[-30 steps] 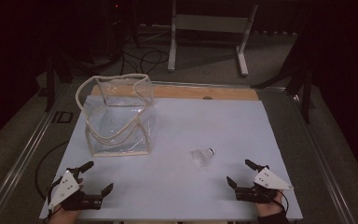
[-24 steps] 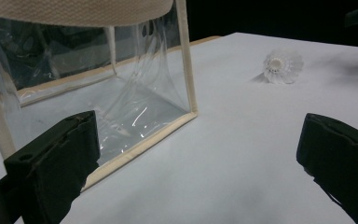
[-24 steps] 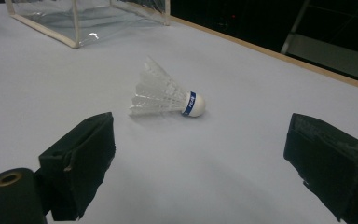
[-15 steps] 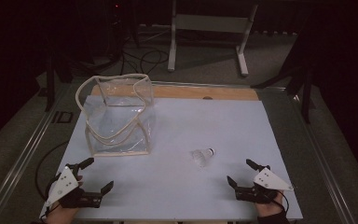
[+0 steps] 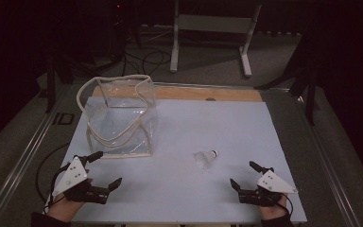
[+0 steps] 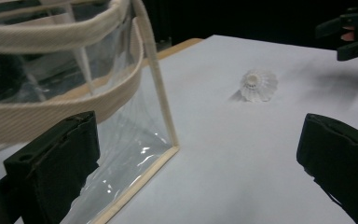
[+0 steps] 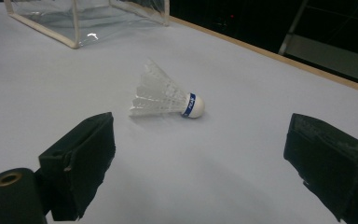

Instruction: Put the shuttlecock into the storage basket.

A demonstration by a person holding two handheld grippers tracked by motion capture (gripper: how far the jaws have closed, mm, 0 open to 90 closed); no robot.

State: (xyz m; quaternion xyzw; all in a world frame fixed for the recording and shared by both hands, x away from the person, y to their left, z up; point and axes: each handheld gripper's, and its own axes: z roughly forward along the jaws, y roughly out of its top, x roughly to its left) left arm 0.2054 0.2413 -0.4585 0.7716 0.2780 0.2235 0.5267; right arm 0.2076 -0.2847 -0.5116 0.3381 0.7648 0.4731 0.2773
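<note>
Right tool [image 5: 247, 179] low at the near right of the worktop [image 5: 217, 118], jaws spread wide, holding nothing. Just ahead of it, a white birdie [image 5: 205, 158] lying on its side on the worktop, blue band near its round tip, feathers pointing toward the bag. Left tool [image 5: 106, 169] at the near left, jaws also spread wide, empty. Right by it, a clear bag [image 5: 118, 118] with cream edges, standing open on the worktop. Birdie near the bag but not touching it.
</note>
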